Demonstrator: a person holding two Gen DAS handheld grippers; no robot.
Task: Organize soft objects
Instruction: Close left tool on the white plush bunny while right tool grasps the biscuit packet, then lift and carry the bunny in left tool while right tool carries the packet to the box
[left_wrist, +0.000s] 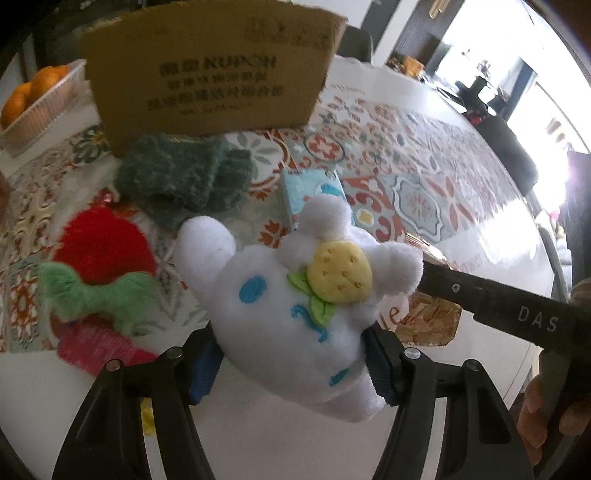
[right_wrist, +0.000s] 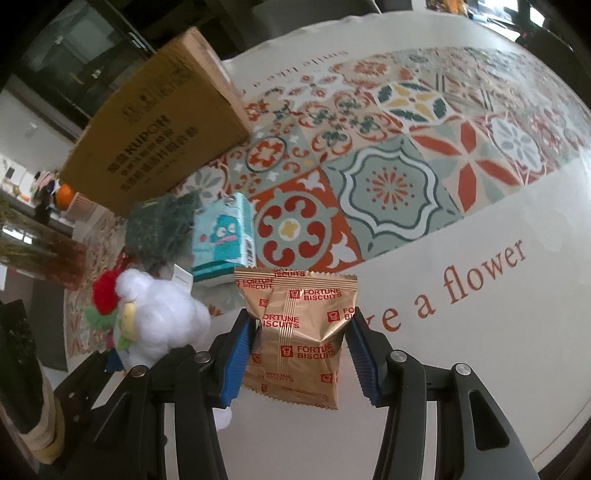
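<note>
Left wrist view: we see the cardboard box (left_wrist: 207, 70) behind the bench (left_wrist: 424, 177); our left gripper (left_wrist: 291, 365) clamps the white plush (left_wrist: 295, 314), the right gripper (right_wrist: 295, 354) pinches the biscuit packet (right_wrist: 299, 336). Lift clear, then lower gently.

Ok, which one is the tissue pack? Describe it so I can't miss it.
Find the big cardboard box standing on the patterned tablecloth. In front of it, right of the dark green knitted piece, lies the tissue pack. It alone is smooth, pale turquoise and rectangular, printed with a blue cartoon face.
</note>
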